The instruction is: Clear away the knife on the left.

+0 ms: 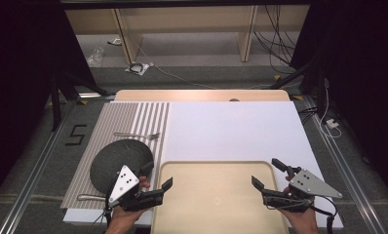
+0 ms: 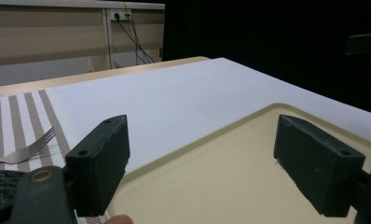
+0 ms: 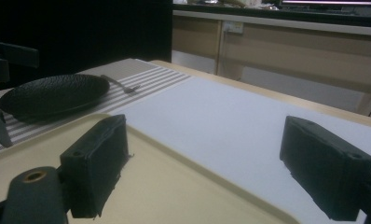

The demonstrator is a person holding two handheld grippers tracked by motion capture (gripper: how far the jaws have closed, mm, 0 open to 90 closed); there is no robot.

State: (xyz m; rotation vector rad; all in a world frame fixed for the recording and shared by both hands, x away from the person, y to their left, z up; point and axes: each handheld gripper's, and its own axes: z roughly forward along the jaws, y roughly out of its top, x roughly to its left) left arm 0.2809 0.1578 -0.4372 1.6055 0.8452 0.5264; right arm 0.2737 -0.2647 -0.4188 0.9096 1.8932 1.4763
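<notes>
Both grippers sit lowest in the high view, our left gripper [image 1: 158, 176] and right gripper [image 1: 267, 172] spread wide, pinching nothing, flanking one empty beige tray [image 1: 216, 195] at bottom centre. We judge a careless sweep leftward could knock the one black plate [image 1: 121, 161], one fork [image 1: 136, 135] or knife [image 1: 87, 197] off the striped mat [image 1: 128, 117].

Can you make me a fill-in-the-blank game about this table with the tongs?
1. The black plate sits on the ____ placemat.
2. Beyond the plate lies a silver ____.
3. Both tongs, left and right, hover over the beige ____.
4. The jaws of both tongs are ____, with nothing between them.

Missing words: striped; fork; tray; open
</notes>
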